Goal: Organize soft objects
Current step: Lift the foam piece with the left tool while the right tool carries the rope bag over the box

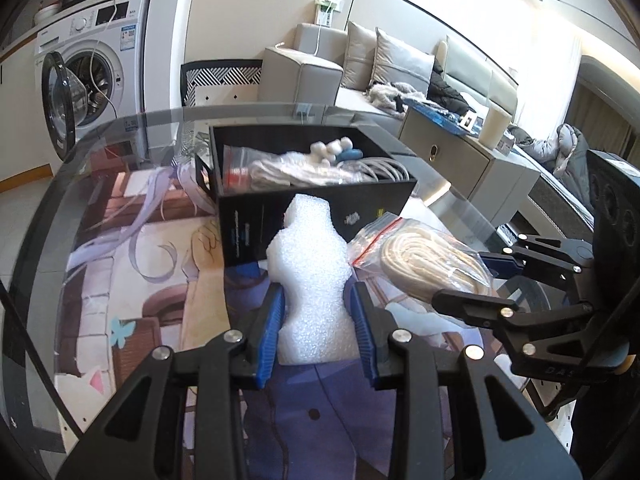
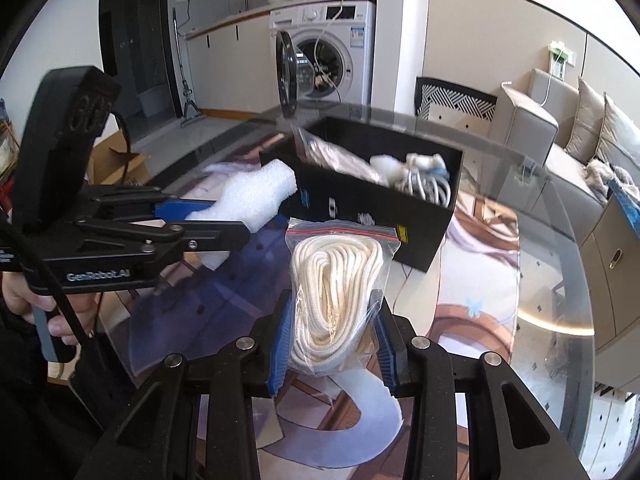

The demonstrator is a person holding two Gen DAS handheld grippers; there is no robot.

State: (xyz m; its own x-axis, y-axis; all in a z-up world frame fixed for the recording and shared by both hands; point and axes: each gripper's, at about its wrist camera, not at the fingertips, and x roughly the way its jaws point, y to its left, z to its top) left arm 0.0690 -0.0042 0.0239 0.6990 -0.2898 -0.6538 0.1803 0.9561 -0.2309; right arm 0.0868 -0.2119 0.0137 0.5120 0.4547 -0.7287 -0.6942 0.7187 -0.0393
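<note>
While the left gripper (image 1: 318, 320) pinches a white foam block (image 1: 310, 280), the right gripper (image 2: 332, 344) clamps a bagged rope coil (image 2: 336, 280). Both hover near the black box (image 2: 360, 200). The slick bag could slip, or crowded contents could reject either piece.

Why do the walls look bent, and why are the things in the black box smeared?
Left wrist view: the fisheye lens bows the walls and leaves dark corners; the contents of the black box look smeared, while the foam piece in the left tongs stays sharp. Right wrist view: same bending; glare streaks the glass table, and the bagged rope in the right tongs is crisp.
</note>
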